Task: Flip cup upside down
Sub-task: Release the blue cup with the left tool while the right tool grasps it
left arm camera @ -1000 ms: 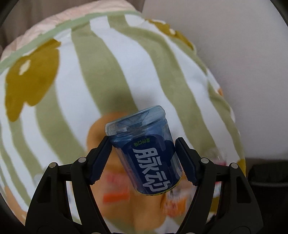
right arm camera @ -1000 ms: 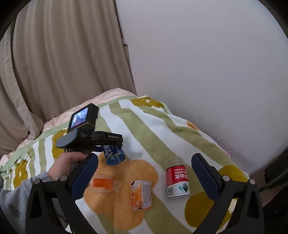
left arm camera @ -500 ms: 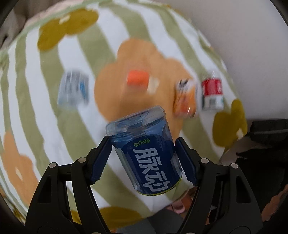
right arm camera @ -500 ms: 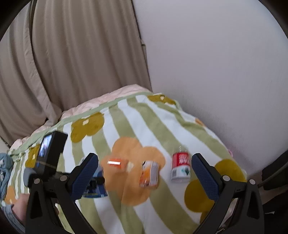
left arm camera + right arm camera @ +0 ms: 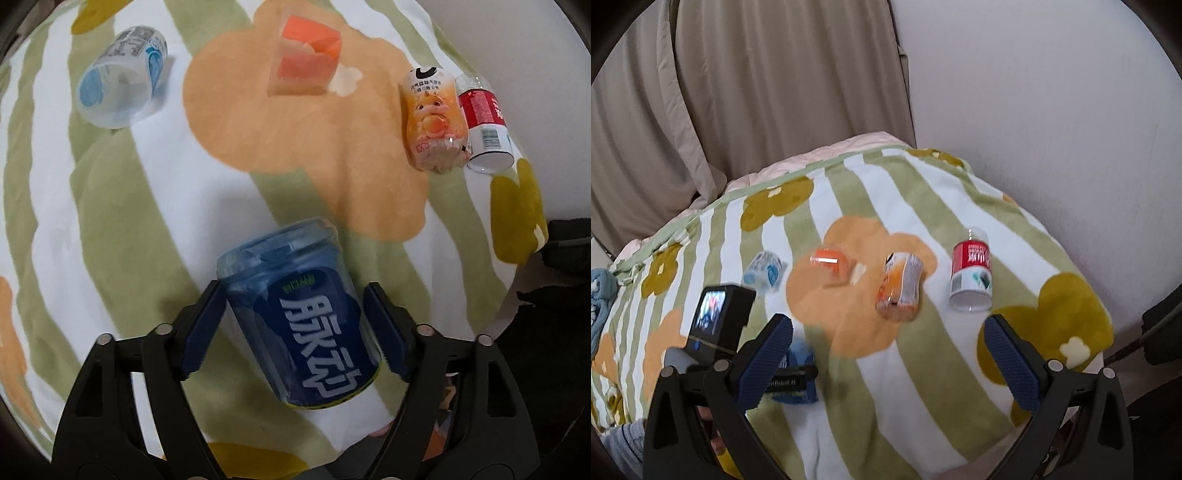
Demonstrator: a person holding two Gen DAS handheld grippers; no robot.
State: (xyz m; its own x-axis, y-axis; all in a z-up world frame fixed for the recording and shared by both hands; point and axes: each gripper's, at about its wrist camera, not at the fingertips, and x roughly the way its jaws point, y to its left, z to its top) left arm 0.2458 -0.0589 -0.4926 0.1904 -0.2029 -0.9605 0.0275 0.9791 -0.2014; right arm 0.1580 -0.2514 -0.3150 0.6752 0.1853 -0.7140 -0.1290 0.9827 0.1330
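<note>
Blue cup [image 5: 306, 325] is sitting clamped between the blue pads of the left tool [image 5: 295, 325], tilted, its white lettering facing the camera, hanging above the striped flowered blanket [image 5: 129, 206]. Beyond it, a pale blue cup [image 5: 118, 77], an orange cup [image 5: 306, 62], a peach-printed cup [image 5: 434, 122] and a red-and-white cup [image 5: 484, 125] are lying on the blanket, the last two just beside each other. The right tool [image 5: 886, 365] is hanging over the blanket with its fingers spread wide apart, gripping nothing. Beige curtains [image 5: 757, 92] are hanging behind.
</note>
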